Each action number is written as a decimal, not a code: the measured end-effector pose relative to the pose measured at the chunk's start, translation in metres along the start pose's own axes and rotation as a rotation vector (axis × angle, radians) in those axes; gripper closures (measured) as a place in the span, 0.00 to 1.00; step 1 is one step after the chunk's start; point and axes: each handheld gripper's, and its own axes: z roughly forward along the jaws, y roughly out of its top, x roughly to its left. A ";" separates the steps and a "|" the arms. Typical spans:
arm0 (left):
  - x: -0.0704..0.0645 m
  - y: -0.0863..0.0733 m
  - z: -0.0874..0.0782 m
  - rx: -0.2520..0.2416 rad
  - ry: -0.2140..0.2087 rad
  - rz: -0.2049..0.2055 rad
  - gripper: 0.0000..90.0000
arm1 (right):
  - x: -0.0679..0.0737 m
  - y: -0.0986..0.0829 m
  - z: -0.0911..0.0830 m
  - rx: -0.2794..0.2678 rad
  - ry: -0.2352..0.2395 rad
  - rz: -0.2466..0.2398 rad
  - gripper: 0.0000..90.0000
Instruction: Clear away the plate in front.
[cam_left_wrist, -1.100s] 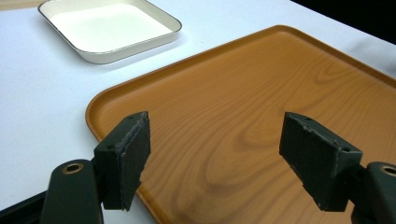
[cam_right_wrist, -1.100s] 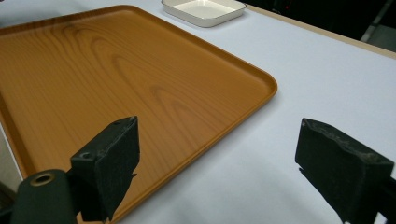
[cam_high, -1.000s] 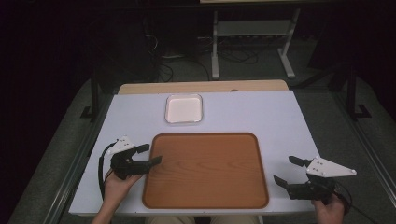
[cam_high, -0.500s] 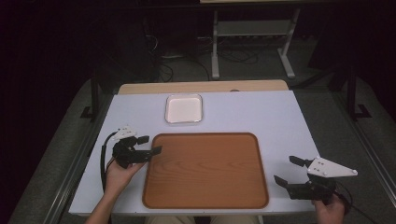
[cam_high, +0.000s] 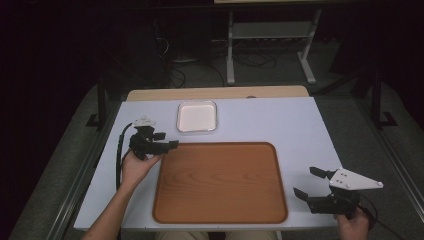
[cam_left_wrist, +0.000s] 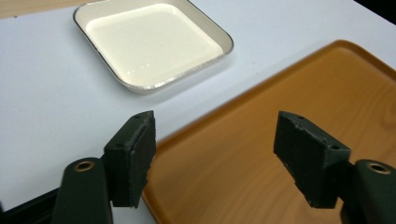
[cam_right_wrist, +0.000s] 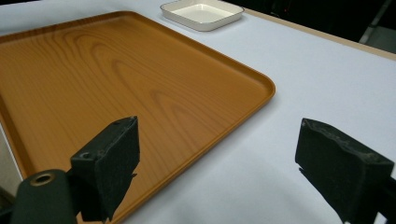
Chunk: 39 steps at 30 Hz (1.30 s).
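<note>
A brown wooden tray (cam_high: 220, 182) lies on the near middle of the white table (cam_high: 280, 125). Behind it sits a square white dish (cam_high: 197, 116), with nothing in it. My left gripper (cam_high: 167, 141) hangs open over the tray's far left corner, nothing between its fingers. In the left gripper view the dish (cam_left_wrist: 152, 39) lies ahead and the tray's rim (cam_left_wrist: 224, 112) runs under the gap (cam_left_wrist: 215, 156). My right gripper (cam_high: 307, 182) stands open near the table's front right, beside the tray's right edge. The right gripper view shows the tray (cam_right_wrist: 116, 84) and the dish (cam_right_wrist: 201, 13) far off.
A wooden strip (cam_high: 215, 93) runs along the table's far edge. Behind the table stand a metal rack (cam_high: 270, 40) and cables on a dark floor. A bare white surface stretches right of the dish and tray.
My left gripper has moved away from the person, from the tray's left side up to its far left corner, closer to the dish. The right gripper has stayed put.
</note>
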 end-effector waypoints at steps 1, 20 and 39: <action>0.002 0.002 0.002 0.002 -0.004 -0.009 0.34 | 0.000 0.000 0.000 0.001 0.001 -0.001 0.14; 0.042 0.037 0.042 0.106 0.049 -0.121 0.38 | -0.001 -0.001 -0.001 -0.001 -0.003 -0.002 0.14; 0.068 0.068 0.079 0.176 0.128 -0.211 0.45 | -0.002 -0.002 -0.002 -0.004 0.000 0.001 0.14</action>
